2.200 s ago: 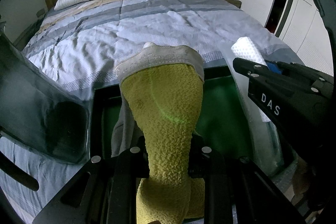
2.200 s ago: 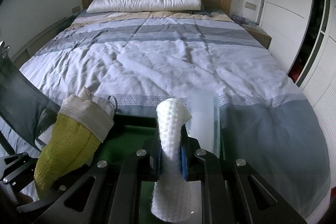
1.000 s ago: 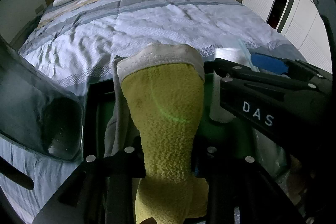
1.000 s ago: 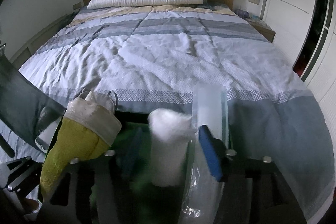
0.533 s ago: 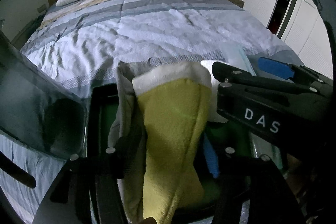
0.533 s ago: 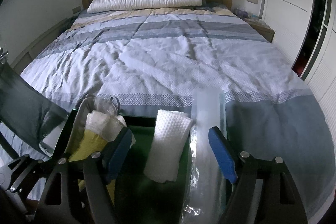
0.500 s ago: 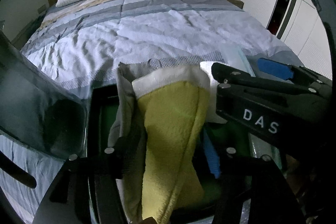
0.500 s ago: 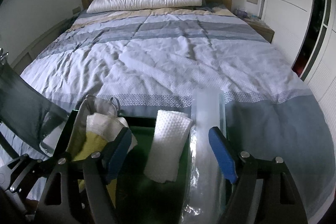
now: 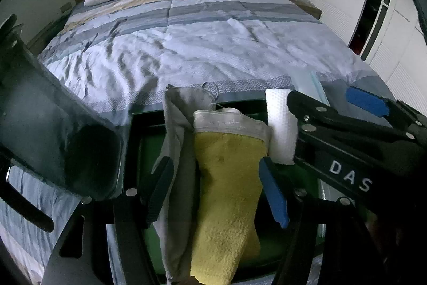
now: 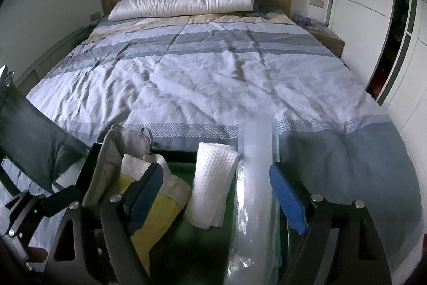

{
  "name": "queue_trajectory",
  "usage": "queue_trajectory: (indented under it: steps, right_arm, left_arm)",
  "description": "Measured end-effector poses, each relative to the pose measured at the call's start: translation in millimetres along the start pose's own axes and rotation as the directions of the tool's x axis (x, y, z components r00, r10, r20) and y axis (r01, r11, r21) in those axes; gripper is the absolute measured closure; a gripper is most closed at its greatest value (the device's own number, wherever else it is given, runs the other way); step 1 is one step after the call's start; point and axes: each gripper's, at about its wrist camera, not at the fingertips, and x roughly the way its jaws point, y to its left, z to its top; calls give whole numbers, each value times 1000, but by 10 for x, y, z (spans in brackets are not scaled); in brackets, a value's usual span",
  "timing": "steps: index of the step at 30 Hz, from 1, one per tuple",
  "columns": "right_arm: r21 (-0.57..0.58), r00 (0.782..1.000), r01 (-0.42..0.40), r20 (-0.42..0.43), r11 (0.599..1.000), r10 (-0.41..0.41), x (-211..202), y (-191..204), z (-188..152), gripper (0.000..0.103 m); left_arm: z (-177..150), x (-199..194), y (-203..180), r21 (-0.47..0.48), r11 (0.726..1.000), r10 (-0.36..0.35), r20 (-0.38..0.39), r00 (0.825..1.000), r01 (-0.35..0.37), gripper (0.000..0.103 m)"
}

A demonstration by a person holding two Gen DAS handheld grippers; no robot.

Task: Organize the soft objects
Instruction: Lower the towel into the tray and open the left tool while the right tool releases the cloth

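A yellow towel with a white hem (image 9: 226, 178) stands on end in a dark box with a green inside (image 9: 138, 151), next to a grey cloth (image 9: 176, 130). A folded white waffle cloth (image 10: 210, 186) stands beside it, also in the left wrist view (image 9: 280, 130). My left gripper (image 9: 216, 183) is open, its fingers on either side of the yellow towel (image 10: 154, 215) without pinching it. My right gripper (image 10: 213, 196) is open, with the white cloth between its fingers, loose.
The box sits at the foot of a bed with a striped quilt (image 10: 200, 66) and a white pillow (image 10: 184, 2). A clear plastic lid or wall (image 10: 253, 178) rises at the box's right. A dark panel (image 9: 48, 124) stands left. Wardrobe doors (image 10: 373, 4) are at the right.
Both grippers have let go: the right opened off the white cloth first, then the left opened off the yellow towel. Both cloths now stand in the box.
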Motion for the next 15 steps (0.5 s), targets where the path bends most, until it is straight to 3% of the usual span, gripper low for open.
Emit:
queue_trajectory:
  steps: [15]
  right_arm:
    - [9, 1000, 28, 10, 1000, -28, -266, -14, -41, 15]
  left_arm:
    - [-34, -206, 100, -76, 996, 38, 26, 999, -36, 42]
